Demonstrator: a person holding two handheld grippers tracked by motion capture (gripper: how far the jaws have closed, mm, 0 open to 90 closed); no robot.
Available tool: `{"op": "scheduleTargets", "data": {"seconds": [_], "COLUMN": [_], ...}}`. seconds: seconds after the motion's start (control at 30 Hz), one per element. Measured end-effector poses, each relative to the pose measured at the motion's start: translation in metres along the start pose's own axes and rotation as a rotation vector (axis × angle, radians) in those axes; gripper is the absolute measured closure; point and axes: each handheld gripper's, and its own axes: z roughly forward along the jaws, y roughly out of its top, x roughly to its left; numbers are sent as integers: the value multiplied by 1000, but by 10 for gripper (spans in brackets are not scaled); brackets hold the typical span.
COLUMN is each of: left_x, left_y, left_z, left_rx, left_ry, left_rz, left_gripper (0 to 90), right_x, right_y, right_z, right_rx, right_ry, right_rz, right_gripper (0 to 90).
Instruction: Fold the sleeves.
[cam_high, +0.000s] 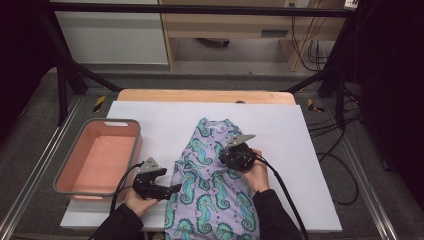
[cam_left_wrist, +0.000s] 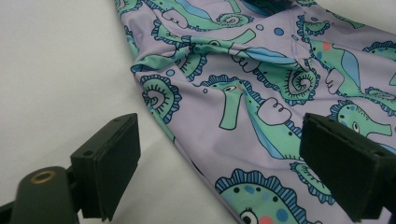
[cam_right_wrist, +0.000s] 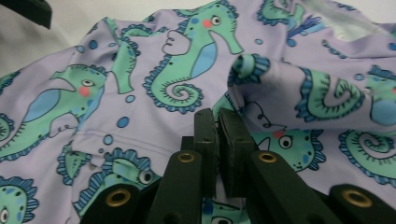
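While the garment (cam_high: 212, 180) lies spread across the white sheet (cam_high: 150, 120) right of the pink tub (cam_high: 100, 155), the left gripper (cam_high: 172, 190) sits at its left edge and the right gripper (cam_high: 231, 152) on its middle. Left gripper view: jaws wide apart over the hem (cam_left_wrist: 161, 116). Right gripper view: jaws pressed together, seemingly pinching a fold (cam_right_wrist: 243, 93).

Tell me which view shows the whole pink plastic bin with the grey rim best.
The high view: the pink plastic bin with the grey rim sits whole at the white board's left edge. The two gripper views look at the lilac seahorse-print garment instead.
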Motion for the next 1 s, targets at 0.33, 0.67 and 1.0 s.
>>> {"op": "scheduleTargets", "data": {"seconds": [0.33,0.67,1.0], "left_x": [-1,-1,-1], "left_y": [0,1,2], "left_z": [0,-1,-2], "left_rx": [1,0,-4], "left_ry": [-2,-3,-3], "left_rz": [3,3,5], "left_gripper": [120,120,120], "right_x": [1,9,20], "right_y": [-6,-29,-22], "right_z": [-22,-10,-16], "right_rx": [-59,30,-8], "right_ry": [7,17,45], "right_rz": [16,19,12], "right_gripper": [560,851,848]}}
